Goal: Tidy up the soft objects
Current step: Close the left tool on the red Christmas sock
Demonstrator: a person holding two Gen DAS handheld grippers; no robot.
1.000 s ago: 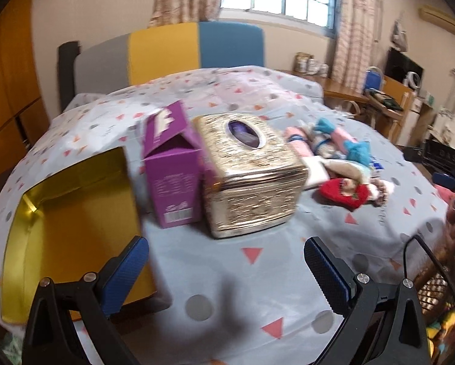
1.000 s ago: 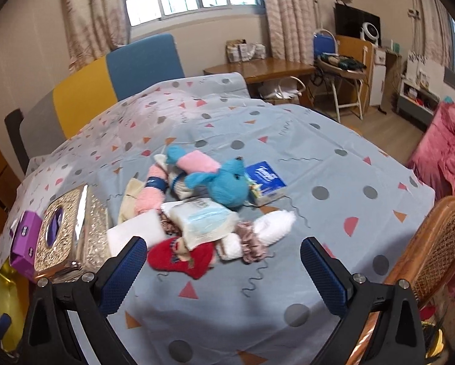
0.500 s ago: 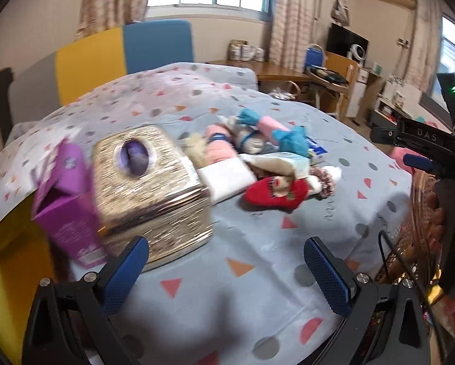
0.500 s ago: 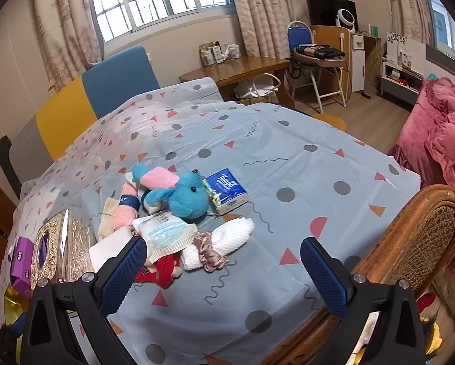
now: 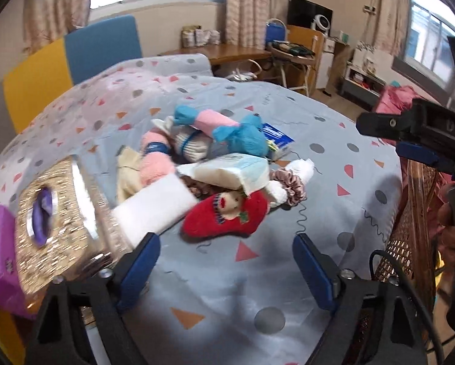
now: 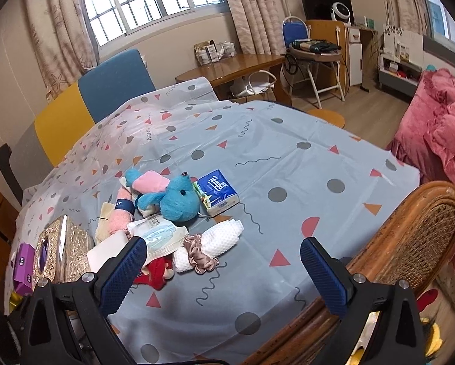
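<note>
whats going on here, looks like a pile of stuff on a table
A person holds a two-finger gripper in each hand over a table covered with a patterned cloth. Both the left gripper and the right gripper are open and hold nothing. In front of them lies a heap of soft things, untouched: a blue plush toy, a red stocking, a white towel roll, a pink scrunchie and a tissue pack. A gold tissue box stands beside the heap.

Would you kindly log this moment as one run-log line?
left gripper: open, empty, over tablecloth | right gripper: open, empty | red plush: nearest left gripper | soft pile: untouched
</note>
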